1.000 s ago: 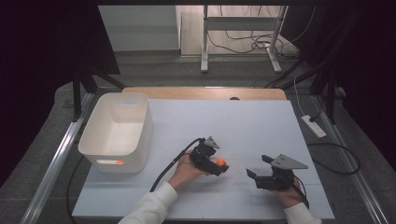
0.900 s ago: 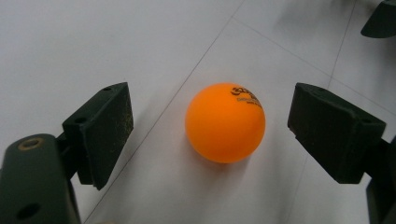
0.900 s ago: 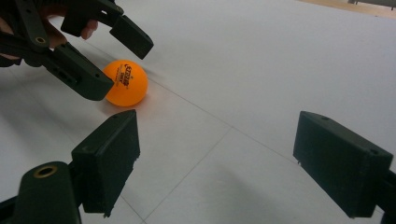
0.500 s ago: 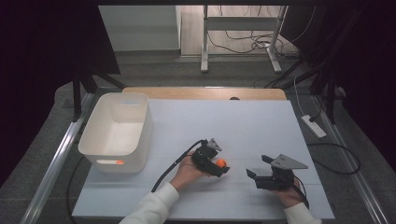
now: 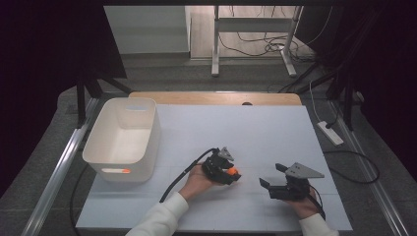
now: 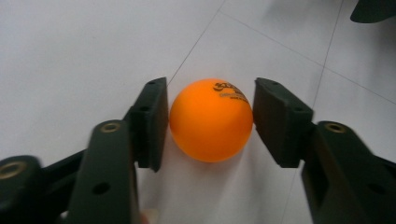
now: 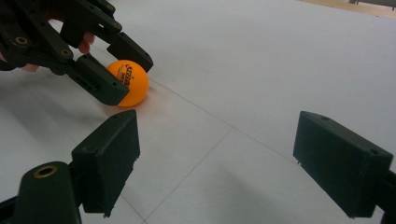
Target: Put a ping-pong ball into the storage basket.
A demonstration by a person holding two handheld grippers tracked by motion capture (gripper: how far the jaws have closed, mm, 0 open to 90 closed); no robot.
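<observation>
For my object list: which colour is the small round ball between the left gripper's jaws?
Orange, with small dark print; the left gripper view shows the small round ball best.

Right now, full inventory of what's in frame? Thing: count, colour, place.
ball: 1, orange, on the mat between the left gripper's jaws
bin: 1, white, left side of the table
mat: 1, white, covering the table
power strip: 1, white, on the floor right of the table
left gripper: 1, black, jaws just closed onto the ball
right gripper: 1, black, open, on the mat right of the ball
sleeves: 2, white, bottom edge
</observation>
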